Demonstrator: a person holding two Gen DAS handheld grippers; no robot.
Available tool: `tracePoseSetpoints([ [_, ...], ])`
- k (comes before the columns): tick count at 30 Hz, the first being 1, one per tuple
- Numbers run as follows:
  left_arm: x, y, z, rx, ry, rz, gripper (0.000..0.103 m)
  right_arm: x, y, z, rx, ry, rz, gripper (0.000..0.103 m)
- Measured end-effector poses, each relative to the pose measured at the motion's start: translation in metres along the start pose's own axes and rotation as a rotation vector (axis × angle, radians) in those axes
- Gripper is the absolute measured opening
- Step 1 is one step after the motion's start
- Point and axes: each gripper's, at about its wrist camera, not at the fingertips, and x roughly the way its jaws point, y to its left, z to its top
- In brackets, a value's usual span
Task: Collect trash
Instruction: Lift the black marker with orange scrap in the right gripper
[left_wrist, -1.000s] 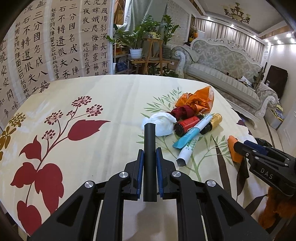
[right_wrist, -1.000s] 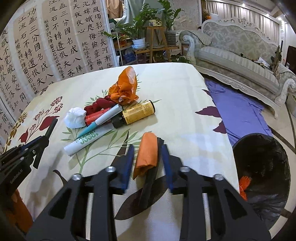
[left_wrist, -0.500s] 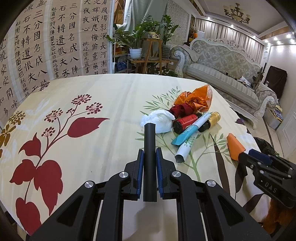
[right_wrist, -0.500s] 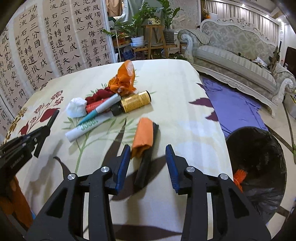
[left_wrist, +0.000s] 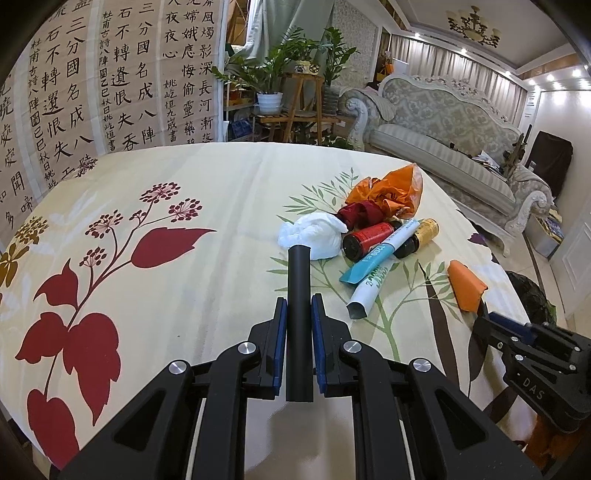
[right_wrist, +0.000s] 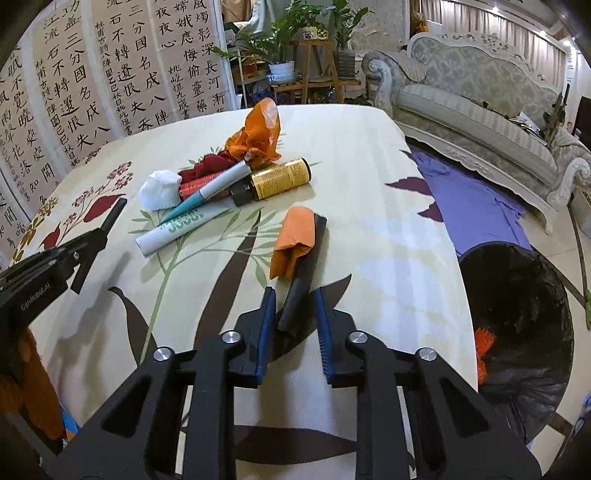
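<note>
Clamping the near end of a black stick (right_wrist: 306, 258) with the right gripper (right_wrist: 293, 295), pads closed against its sides. Pointing that stick straight ahead of the gripper and slightly to its right, low over the tabletop (right_wrist: 369, 166). Carrying an orange scrap (right_wrist: 295, 236) draped over the stick's far end, ahead of the fingertips. Keeping the bin (right_wrist: 517, 295), lined in black, off the tabletop's edge to the right of this gripper and below it; judging the coming move as a swing of the stick's far end rightward over that rim.

Gripping a second black stick (left_wrist: 299, 280) in the left gripper (left_wrist: 299, 306), long axis dead ahead. Leaving the trash pile (right_wrist: 229, 181) ahead and left of the right gripper, ahead and right of the left one, which is judged the nearer.
</note>
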Motion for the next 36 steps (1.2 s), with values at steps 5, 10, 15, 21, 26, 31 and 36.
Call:
tracePoseSetpoints([
  [5, 0.001, -0.001, -0.001, -0.001, 0.004, -0.004, 0.014, -0.001, -0.001, 0.000, -0.002, -0.019, -0.004, 0.010],
  [10, 0.001, -0.001, -0.001, 0.000, 0.006, -0.003, 0.014, -0.003, -0.003, 0.004, 0.011, -0.037, -0.008, 0.010],
  [15, 0.003, -0.001, -0.001, 0.001, 0.007, -0.002, 0.014, -0.007, -0.006, 0.006, 0.027, -0.059, 0.021, 0.010],
  [21, 0.004, -0.004, -0.001, 0.007, 0.009, -0.012, 0.014, -0.009, 0.001, 0.007, 0.004, -0.067, 0.040, 0.010],
  [26, 0.004, -0.008, -0.001, 0.017, 0.009, -0.016, 0.014, -0.003, 0.001, 0.006, 0.006, -0.039, 0.035, 0.010],
  [31, 0.004, -0.007, 0.000, 0.014, 0.012, -0.010, 0.014, -0.002, -0.003, 0.007, 0.022, -0.035, 0.038, 0.011],
  [36, 0.004, -0.003, 0.001, 0.010, 0.010, -0.003, 0.014, -0.004, -0.005, 0.014, 0.038, -0.052, 0.049, 0.027],
])
